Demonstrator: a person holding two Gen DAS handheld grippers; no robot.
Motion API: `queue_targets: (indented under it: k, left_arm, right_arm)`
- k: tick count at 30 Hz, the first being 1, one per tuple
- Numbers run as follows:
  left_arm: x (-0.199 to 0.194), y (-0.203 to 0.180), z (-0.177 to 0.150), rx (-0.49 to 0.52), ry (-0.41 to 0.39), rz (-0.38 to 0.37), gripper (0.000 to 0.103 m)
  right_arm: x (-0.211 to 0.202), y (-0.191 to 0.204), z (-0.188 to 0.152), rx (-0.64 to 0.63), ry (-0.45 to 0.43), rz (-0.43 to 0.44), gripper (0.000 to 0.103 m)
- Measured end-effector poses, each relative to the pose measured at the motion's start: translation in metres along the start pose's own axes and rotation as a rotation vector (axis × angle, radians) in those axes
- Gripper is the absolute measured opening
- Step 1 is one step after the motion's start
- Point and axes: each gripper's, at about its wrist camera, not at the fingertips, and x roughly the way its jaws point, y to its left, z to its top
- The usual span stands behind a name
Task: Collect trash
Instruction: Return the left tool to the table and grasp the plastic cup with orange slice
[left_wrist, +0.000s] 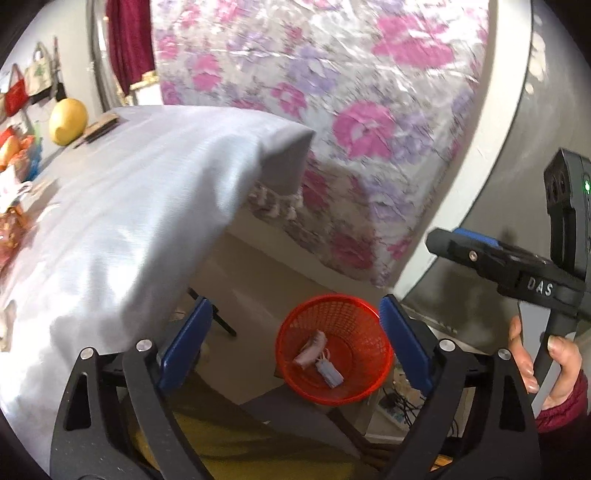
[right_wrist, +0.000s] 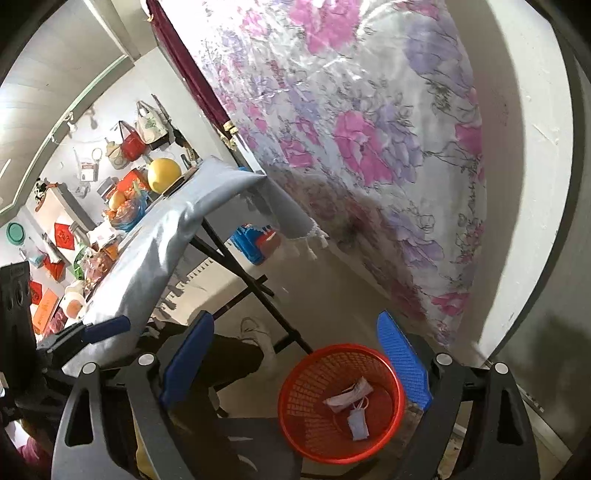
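Both the left gripper (left_wrist: 295, 350) and right gripper (right_wrist: 295, 365) hang released and empty above the red basket (left_wrist: 364, 386) at lower centre, where two wrappers (right_wrist: 349, 398) lie, though a careless knock could tip it.

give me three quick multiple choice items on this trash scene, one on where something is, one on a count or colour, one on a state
1. Where do the discarded pieces lie?
A. on the tablecloth
B. inside the red basket
C. between the right gripper's pads

2. How many pieces of trash show in the basket?
A. none
B. two
C. five

3. How do the left gripper and the right gripper stand?
A. both open with nothing gripped
B. both shut on trash
C. left shut, right open

Answers:
1 B, the pinkish wrapper and the pale blue tagged piece rest on the basket's bottom.
2 B, only those two pieces are visible in both wrist views.
3 A, each wrist view shows its blue pads wide apart, only the basket far below in the gap.
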Motion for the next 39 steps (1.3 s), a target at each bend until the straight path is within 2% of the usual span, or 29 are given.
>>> queue_targets:
  k: [5, 13, 22, 26, 32, 39]
  left_arm:
    - [-0.016, 0.019, -0.001, -0.038, -0.038, 0.050, 0.092]
    - [-0.048, 0.065, -0.011, -0.142, -0.115, 0.144, 0.093]
    - [-0.111, 0.149, -0.036, -0.333, -0.248, 0.278, 0.096]
    - [-0.128, 0.187, -0.053, -0.411, -0.261, 0.329, 0.096]
    - [-0.122, 0.235, -0.070, -0.510, -0.235, 0.346, 0.096]
    - [-0.096, 0.265, -0.066, -0.540, -0.200, 0.285, 0.094]
  right_arm:
    - [-0.002, 0.013, 0.001, -0.031, 0.003, -0.010, 0.097]
    - [-0.007, 0.044, 0.002, -0.090, -0.009, 0.014, 0.097]
    - [-0.010, 0.109, 0.004, -0.206, -0.002, 0.078, 0.097]
    - [-0.010, 0.145, 0.001, -0.270, 0.004, 0.114, 0.097]
    - [-0.003, 0.186, -0.008, -0.346, 0.021, 0.149, 0.097]
    - [0.025, 0.218, -0.006, -0.361, 0.060, 0.175, 0.097]
